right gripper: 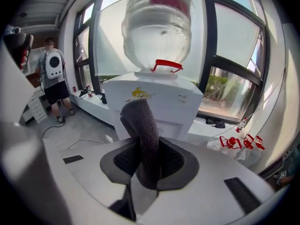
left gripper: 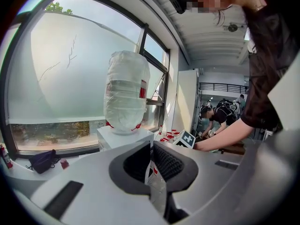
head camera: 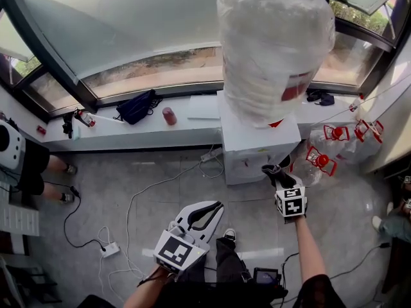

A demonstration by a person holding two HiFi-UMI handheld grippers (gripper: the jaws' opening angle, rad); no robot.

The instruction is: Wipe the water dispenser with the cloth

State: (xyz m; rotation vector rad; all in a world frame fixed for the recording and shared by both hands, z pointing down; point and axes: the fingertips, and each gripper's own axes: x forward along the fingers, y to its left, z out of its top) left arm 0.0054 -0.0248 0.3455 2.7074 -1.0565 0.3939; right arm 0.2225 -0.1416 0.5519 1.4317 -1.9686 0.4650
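White, box-shaped water dispenser upright on the floor, against the window ledge. Large inverted clear bottle, plastic-wrapped, seated on top. Dark grey towelling cloth clamped between the right gripper jaws, standing upward before the dispenser's front; contact unclear.

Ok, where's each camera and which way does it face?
Head view: on head, steeply down at white boxy water dispenser; left tool, right tool, forearms show.
Left gripper view: on left tool, facing dispenser from afar; right forearm shows.
Right gripper view: on right tool, near dispenser; jaws clamp dark grey fuzzy cloth.
Shared: the dispenser.
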